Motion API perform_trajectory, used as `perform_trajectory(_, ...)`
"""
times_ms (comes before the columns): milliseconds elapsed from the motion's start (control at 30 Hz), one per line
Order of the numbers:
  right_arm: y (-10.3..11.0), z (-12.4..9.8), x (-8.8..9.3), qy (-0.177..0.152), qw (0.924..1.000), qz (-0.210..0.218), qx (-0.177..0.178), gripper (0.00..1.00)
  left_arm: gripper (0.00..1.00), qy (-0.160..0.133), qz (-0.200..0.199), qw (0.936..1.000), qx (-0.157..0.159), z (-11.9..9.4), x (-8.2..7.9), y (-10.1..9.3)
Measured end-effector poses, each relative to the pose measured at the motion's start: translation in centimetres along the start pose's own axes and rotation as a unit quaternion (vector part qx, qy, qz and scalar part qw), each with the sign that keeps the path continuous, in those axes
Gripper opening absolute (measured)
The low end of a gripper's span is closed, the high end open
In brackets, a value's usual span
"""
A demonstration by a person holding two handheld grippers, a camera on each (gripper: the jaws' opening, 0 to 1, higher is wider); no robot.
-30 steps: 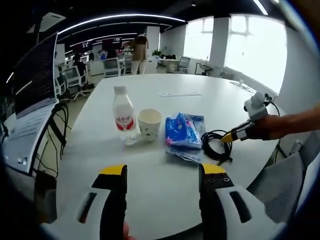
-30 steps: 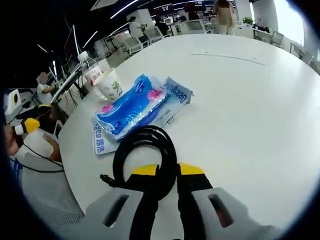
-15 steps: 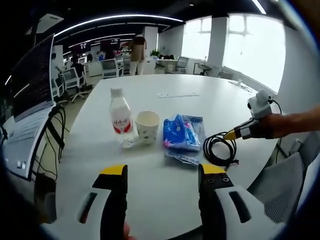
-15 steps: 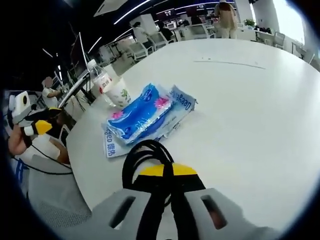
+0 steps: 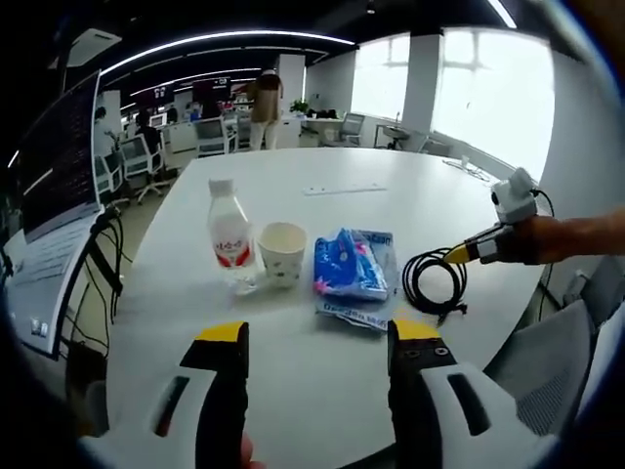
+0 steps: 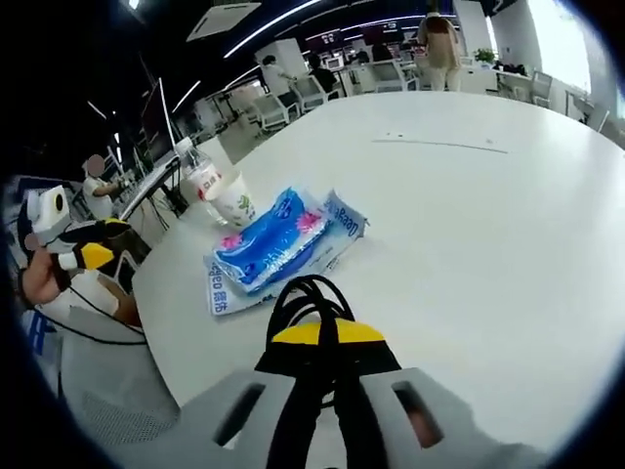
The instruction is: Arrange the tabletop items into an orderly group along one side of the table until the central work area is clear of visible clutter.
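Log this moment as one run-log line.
right gripper: shut on coiled black cable | left gripper: open, idle | blue tissue pack, paper cup, clear plastic bottle: lined up

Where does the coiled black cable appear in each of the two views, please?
Left gripper view: black cable right of centre, hanging from the right tongs.
Right gripper view: cable low centre, clamped in those tongs.
Shared landmark: blue tissue pack beside it.

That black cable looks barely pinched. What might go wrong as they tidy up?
The right hand-held gripper holds the cable by one edge of its coil, so the loops could slip free or unravel when moved. The hanging loops might also drag against the tissue pack. Pushing that pack sideways could tip the paper cup beside it.
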State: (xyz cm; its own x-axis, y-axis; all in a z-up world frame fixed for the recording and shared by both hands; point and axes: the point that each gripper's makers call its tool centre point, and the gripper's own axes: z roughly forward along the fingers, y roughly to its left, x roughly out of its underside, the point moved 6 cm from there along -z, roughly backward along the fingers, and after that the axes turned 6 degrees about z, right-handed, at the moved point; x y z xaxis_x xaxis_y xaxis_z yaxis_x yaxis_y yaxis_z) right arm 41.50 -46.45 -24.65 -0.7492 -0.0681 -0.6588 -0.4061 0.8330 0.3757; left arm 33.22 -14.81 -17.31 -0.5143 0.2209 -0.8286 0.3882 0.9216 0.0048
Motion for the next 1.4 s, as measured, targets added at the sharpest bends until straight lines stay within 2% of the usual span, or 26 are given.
perform_trajectory(333, -1.6, -2.0, 0.3, -0.007, 0.9998, 0.004, 0.017, 0.00, 0.57, 0.000, 0.002, 1.0000, 0.005, -0.1, 0.1, -0.3)
perform_trajectory(967, -6.8, -6.1, 1.1, -0.018, 0.9965, 0.032, 0.075, 0.00, 0.58, -0.002, 0.011, 0.9998, 0.016, 0.1, -0.5, -0.8)
perform_trajectory(1200, -8.7, -6.3, 1.9, -0.013, 0.9944, 0.050, 0.092, 0.00, 0.58, -0.001, 0.013, 0.9998, 0.017, 0.1, -0.6, -0.9)
perform_trajectory(1400, -9.7, -6.0, 2.5, -0.010, 0.9937, 0.065, 0.091, 0.00, 0.58, 0.001, 0.011, 0.9998, 0.015, 0.0, -0.5, -0.8)
